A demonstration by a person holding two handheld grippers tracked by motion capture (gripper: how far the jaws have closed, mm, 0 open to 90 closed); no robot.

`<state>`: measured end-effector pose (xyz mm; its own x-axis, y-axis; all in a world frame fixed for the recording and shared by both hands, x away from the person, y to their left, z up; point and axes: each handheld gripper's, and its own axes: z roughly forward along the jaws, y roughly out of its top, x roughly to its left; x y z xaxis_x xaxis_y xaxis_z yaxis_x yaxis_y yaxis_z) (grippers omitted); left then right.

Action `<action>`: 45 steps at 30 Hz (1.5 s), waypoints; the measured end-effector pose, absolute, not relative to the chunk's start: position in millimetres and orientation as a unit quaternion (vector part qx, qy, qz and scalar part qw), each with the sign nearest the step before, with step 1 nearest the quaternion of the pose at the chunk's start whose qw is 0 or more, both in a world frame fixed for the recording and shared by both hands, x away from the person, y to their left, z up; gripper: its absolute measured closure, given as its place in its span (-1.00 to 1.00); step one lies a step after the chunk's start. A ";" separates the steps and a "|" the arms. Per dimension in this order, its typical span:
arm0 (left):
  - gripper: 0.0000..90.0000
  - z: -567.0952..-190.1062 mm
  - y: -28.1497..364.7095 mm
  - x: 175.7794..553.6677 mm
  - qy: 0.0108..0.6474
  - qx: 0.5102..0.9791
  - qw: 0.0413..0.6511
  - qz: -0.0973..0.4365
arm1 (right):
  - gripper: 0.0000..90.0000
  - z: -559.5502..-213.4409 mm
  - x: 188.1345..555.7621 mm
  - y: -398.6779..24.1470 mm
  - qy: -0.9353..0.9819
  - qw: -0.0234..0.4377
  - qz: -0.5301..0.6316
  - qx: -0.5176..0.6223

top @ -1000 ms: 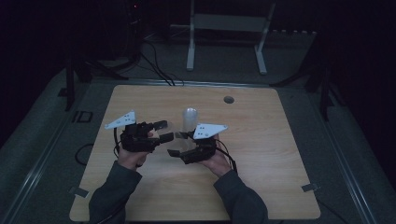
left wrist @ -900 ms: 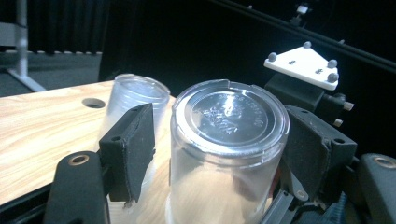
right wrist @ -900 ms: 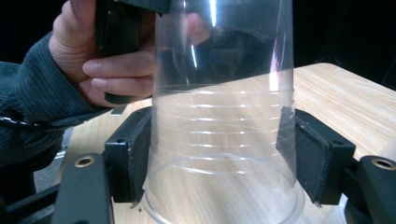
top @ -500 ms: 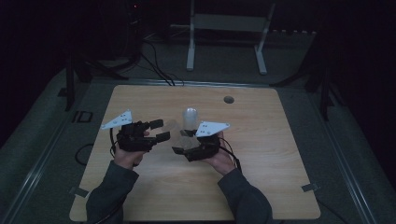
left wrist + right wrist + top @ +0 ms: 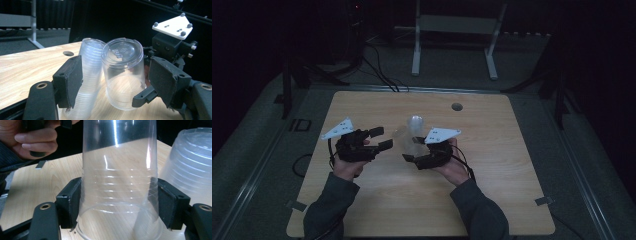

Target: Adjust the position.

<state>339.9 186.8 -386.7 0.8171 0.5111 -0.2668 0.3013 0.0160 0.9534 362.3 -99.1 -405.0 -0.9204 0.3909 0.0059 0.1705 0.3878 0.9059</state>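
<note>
Since a second ago, our left gripper (image 5: 382,138) has drawn back from the stack of clear plastic cups (image 5: 88,75), its jaws having just been opening and now spread. Just beside that stack, our right gripper (image 5: 117,202) pinches a single clear upturned plastic cup (image 5: 120,177) on the wooden table (image 5: 512,165).

The left gripper (image 5: 381,138) has drawn away from the single cup (image 5: 403,139). Its jaws opened wider, off the cup.
</note>
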 end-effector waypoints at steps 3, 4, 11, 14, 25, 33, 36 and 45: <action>-0.38 -386.6 186.6 339.4 0.295 0.698 0.646 0.090 | -0.35 -404.0 363.0 -99.7 0.832 0.113 0.515 0.172; -0.38 -386.6 186.7 339.2 0.296 0.699 0.645 0.093 | -0.35 -403.7 363.1 -99.9 0.834 0.114 0.512 0.172; -0.38 -386.1 188.1 338.5 0.301 0.702 0.636 0.109 | -0.35 -401.6 363.3 -101.1 0.844 0.121 0.493 0.170; -0.38 -386.6 188.9 338.6 0.301 0.704 0.633 0.113 | -0.35 -401.1 363.7 -101.6 0.851 0.123 0.483 0.167; -0.37 -392.1 191.2 340.6 0.286 0.714 0.631 0.105 | -0.35 -397.2 364.4 -101.3 0.879 0.123 0.436 0.145; -0.37 -393.7 191.1 341.9 0.272 0.722 0.629 0.100 | -0.35 -392.7 366.1 -100.8 0.891 0.120 0.417 0.129; -0.37 -393.5 192.1 341.2 0.265 0.726 0.627 0.099 | -0.35 -391.4 366.3 -101.0 0.897 0.118 0.408 0.120; -0.37 -390.9 197.2 341.7 0.254 0.743 0.612 0.098 | -0.35 -383.0 368.2 -100.3 0.909 0.117 0.386 0.101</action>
<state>341.7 197.2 -390.9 0.8518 0.4973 -0.1650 0.2575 -0.1231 0.9584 368.2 -100.3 -383.0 -0.9522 0.2744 -0.1344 0.0939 0.6815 0.7258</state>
